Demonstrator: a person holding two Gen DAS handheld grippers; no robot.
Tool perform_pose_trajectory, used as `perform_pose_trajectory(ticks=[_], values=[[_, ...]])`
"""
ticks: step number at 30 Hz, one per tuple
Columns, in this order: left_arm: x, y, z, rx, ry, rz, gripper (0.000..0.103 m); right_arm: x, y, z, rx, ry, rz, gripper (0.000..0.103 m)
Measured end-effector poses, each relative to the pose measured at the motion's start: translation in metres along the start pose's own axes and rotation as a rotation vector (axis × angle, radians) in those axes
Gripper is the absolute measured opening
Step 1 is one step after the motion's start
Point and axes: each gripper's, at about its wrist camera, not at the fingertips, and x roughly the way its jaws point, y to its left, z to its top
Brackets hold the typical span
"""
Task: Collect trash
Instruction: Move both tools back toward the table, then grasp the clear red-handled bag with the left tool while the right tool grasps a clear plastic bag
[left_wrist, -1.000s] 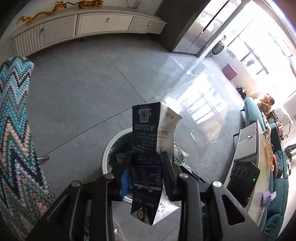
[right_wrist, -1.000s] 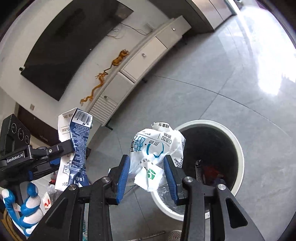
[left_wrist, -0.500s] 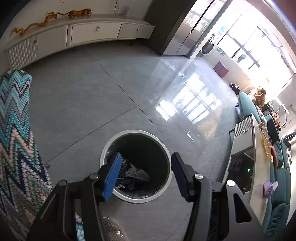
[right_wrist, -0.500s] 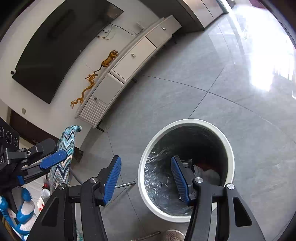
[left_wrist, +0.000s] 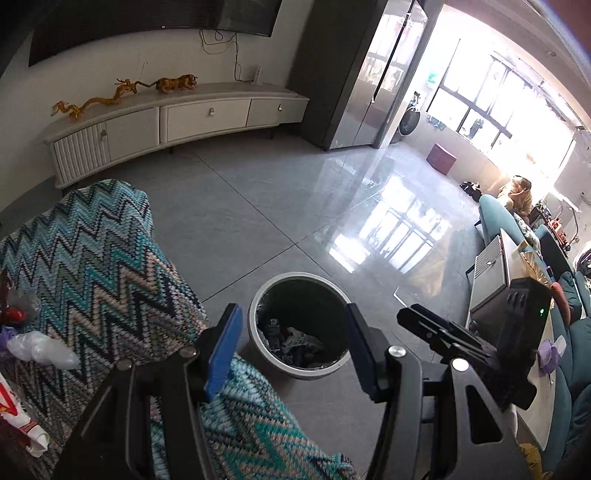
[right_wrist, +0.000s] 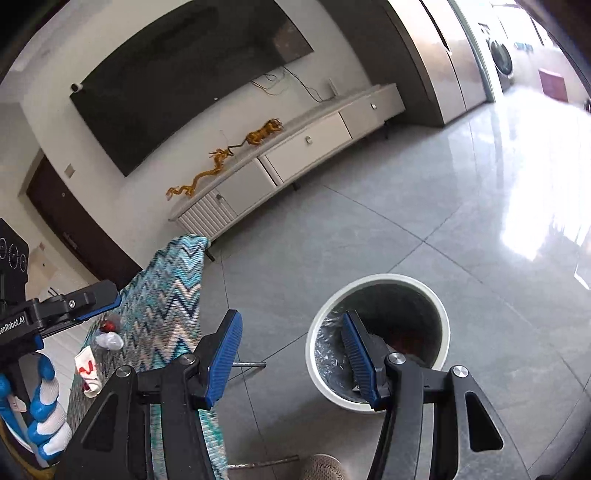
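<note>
The left gripper is seen with its blue pads apart, about half open, and nothing is held between them. The right gripper is spread just as wide, and nothing is held there either. In the left wrist view, the right gripper can also be seen as a black shape at the right side. In the right wrist view, the left gripper is seen at the left edge, held by a hand in a blue and white glove.

Below both grippers a round white trash bin is stood on the grey floor. Crumpled trash is seen lying at the bottom of the bin, on a shiny liner.

Just beside the bin, a counter is covered by a zigzag cloth in blue, teal and cream. More trash is left on that cloth: a clear crumpled plastic piece, a small red thing, and a white and red wrapper.

Farther off, a long white cabinet is set by the wall, with gold dragon figures on top. A dark screen is hung above it.
</note>
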Motion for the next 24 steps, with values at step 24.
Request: perform_pose_trajectory(ticks=[24], values=[[-0.205, 0.174, -0.121, -0.266, -0.210, 0.128, 0.055, -0.061, 0.157, -0.016, -0.232, -0.078, 0.077, 0.054]])
